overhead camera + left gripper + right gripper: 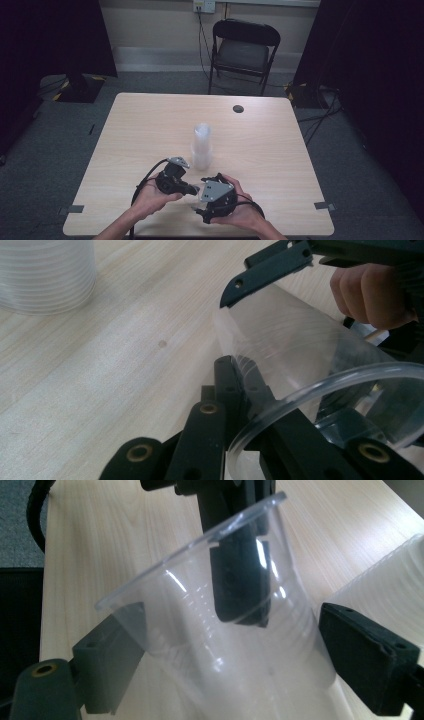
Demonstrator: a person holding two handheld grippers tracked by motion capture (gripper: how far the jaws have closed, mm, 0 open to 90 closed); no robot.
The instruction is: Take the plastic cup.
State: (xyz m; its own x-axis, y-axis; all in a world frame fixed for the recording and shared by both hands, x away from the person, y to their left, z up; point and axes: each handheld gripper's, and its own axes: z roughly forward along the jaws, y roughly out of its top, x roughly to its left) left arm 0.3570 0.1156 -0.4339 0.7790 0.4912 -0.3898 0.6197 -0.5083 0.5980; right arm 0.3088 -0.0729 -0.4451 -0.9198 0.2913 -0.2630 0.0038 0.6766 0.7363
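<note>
A clear plastic cup lies on its side between both grippers near the table's front edge. My left gripper is shut on its rim, one jaw inside the cup and one outside; the inner jaw shows through the cup wall in the right gripper view. My right gripper stands open, its jaws on either side of the cup's body without pressing it. In the high view the left gripper and the right gripper meet in front of the person. A tall stack of clear cups stands upright just behind them.
The light wooden table has a round cable hole at its far side. A black folding chair stands behind the table. The stack of cups is close on the right gripper's right side.
</note>
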